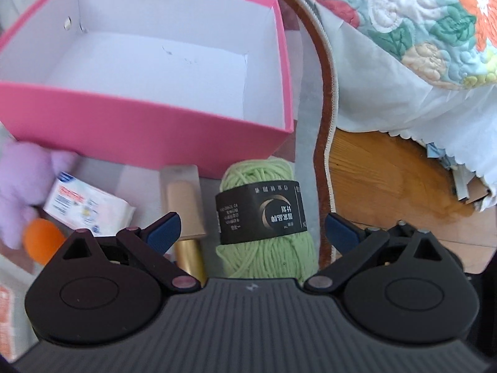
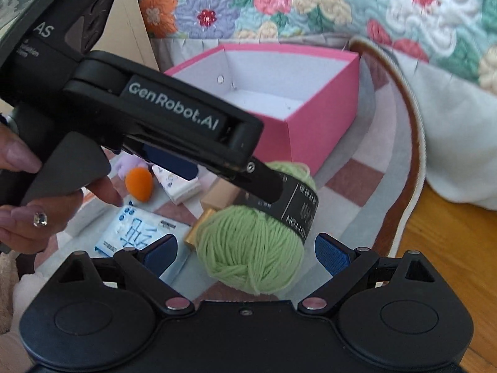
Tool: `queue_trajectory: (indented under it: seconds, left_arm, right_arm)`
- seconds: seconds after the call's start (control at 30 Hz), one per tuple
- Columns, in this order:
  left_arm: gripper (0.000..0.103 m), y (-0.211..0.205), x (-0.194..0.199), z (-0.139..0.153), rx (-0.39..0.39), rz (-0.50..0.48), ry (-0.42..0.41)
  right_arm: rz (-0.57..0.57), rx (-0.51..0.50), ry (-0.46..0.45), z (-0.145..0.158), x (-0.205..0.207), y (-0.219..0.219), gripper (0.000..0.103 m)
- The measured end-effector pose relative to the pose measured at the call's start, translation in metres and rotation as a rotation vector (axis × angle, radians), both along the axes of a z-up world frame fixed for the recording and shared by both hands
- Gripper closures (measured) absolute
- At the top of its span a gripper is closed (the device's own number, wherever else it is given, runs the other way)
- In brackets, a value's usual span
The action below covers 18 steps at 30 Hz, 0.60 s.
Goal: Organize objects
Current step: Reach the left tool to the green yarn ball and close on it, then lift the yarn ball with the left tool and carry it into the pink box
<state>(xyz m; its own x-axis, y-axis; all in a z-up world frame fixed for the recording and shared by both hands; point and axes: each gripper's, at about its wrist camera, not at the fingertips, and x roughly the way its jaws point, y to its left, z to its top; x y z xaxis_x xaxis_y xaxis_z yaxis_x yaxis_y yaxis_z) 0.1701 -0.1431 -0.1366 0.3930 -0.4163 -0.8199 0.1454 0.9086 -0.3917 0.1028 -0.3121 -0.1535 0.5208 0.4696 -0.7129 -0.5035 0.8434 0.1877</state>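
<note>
Pale green yarn ball [image 1: 264,214] with black label; pink box [image 1: 149,136], white inside; orange ball [image 1: 42,239]; floral multicoloured quilt [image 2: 326,3].

Black gripper [image 2: 245,255] bodies, blue jaws, white "GenRobot.AI" lettering; ringed hand [image 2: 37,205]

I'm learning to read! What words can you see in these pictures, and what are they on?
"GenRobot.AI": side of the left gripper.
"AS": its handle, partly cut off; smaller print below is blurred.
"COTTON": black band of the green yarn, first letter half hidden; the Chinese print on it is too blurred.
White packet and blue-and-white packet: print unreadable.
Pink box: none.
</note>
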Motion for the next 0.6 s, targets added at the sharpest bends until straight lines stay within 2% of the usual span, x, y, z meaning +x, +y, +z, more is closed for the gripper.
queue_trajectory:
  seconds: [0.03,0.1,0.17,0.2,0.27,0.4,0.6]
  left_arm:
    - [0.007,0.001,-0.001,-0.005,-0.015,-0.003,0.003]
    - [0.026,0.003,-0.002,-0.012,-0.042,-0.014,-0.003]
    - [0.04,0.004,-0.004,-0.018,-0.052,-0.015,-0.009]
    - [0.044,0.005,-0.005,-0.02,-0.071,-0.017,-0.015]
    - [0.048,0.006,-0.008,-0.024,-0.098,-0.012,-0.01]
    - [0.054,0.001,-0.013,-0.021,-0.082,-0.022,-0.038]
    - [0.054,0.008,-0.029,-0.003,-0.083,-0.024,0.005]
  right_arm:
    - [-0.001,0.008,0.007,-0.003,0.001,0.0,0.006]
    - [-0.016,0.026,0.024,-0.012,0.004,-0.001,0.006]
    - [-0.033,0.038,0.035,-0.02,0.008,-0.001,0.007]
    - [-0.037,0.043,0.04,-0.023,0.01,-0.001,0.015]
    - [-0.054,0.041,0.054,-0.026,0.012,0.0,0.029]
    - [-0.093,0.042,0.057,-0.02,0.008,0.002,0.043]
    - [-0.093,0.066,0.079,0.002,-0.011,0.005,0.046]
